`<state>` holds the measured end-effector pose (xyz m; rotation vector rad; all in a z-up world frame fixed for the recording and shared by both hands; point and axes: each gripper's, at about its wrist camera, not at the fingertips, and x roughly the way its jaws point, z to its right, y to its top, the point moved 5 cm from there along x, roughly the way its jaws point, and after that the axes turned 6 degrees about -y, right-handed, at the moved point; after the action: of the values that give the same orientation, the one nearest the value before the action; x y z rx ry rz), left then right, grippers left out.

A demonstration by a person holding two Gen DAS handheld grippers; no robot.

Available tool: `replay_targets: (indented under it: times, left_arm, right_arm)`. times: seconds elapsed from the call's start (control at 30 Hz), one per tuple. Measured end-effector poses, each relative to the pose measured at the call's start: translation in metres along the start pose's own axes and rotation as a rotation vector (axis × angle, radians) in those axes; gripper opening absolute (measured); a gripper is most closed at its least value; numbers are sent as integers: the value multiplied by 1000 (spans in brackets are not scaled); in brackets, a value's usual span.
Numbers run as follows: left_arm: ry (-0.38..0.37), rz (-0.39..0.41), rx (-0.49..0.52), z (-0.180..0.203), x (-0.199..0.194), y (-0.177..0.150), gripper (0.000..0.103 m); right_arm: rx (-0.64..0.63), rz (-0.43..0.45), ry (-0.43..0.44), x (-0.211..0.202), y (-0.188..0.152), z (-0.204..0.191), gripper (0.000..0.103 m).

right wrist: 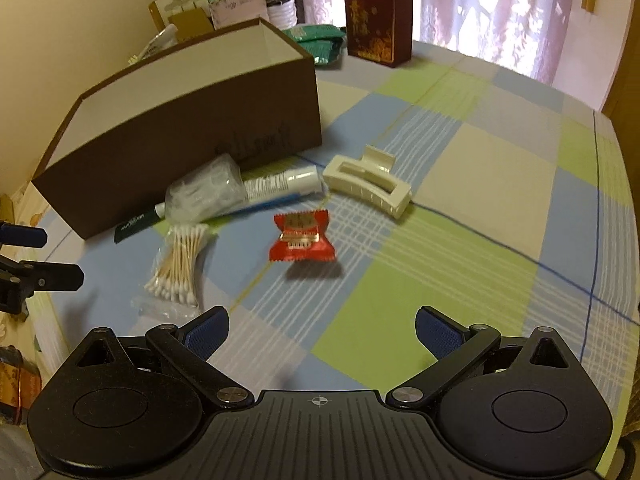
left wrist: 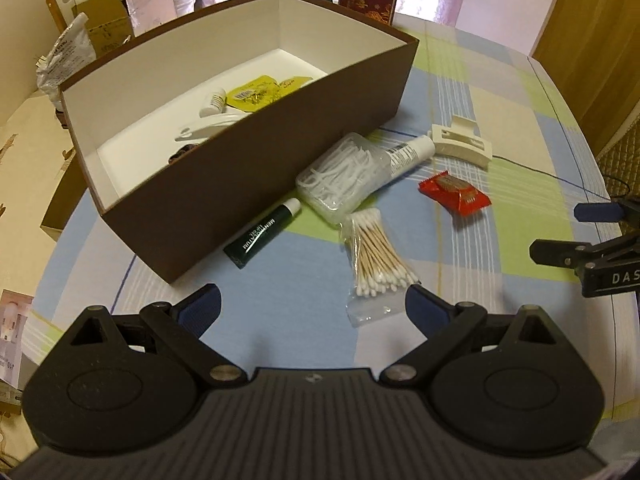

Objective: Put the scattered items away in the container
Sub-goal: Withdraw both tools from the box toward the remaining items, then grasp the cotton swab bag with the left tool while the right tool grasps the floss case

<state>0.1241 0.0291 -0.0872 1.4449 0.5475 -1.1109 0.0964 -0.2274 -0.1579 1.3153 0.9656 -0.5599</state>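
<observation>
Tidying half done: both grippers held spread and empty.

Left of frame, the brown cardboard box (left wrist: 256, 184) is part-filled; the left gripper (left wrist: 312, 304) is aimed near the bagged cotton swabs (left wrist: 376, 256), the right gripper (right wrist: 320, 328) at the red snack packet (right wrist: 302, 236), judged next.

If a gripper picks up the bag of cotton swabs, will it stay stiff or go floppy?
The bag of cotton swabs is thin clear plastic, so it probably sags and feels slippery. The swabs look loosely bundled and may shift inside. It seems very light, so a push likely slides it on the tablecloth.
</observation>
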Motion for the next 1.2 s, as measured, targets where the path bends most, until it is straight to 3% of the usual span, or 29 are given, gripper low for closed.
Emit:
replay_targets:
  times: [0.4, 0.73, 0.93, 1.07, 1.2]
  left_arm:
    - [-16, -15, -5, -15, 9, -3, 96]
    - [-104, -45, 52, 7, 37, 8, 90]
    - [-146, -64, 104, 26, 62, 15, 82]
    - [-128, -77, 108, 32, 85, 21, 70]
    - [-123, -94, 125, 35, 104, 22, 68]
  right_arm:
    - [33, -31, 0, 14, 5, -1, 103]
    - [110, -52, -62, 13, -2, 28, 103]
    - [162, -68, -98, 13, -9, 47, 103]
    - [180, -75, -109, 12, -11, 54, 103]
    - [193, -82, -113, 14, -11, 57, 103]
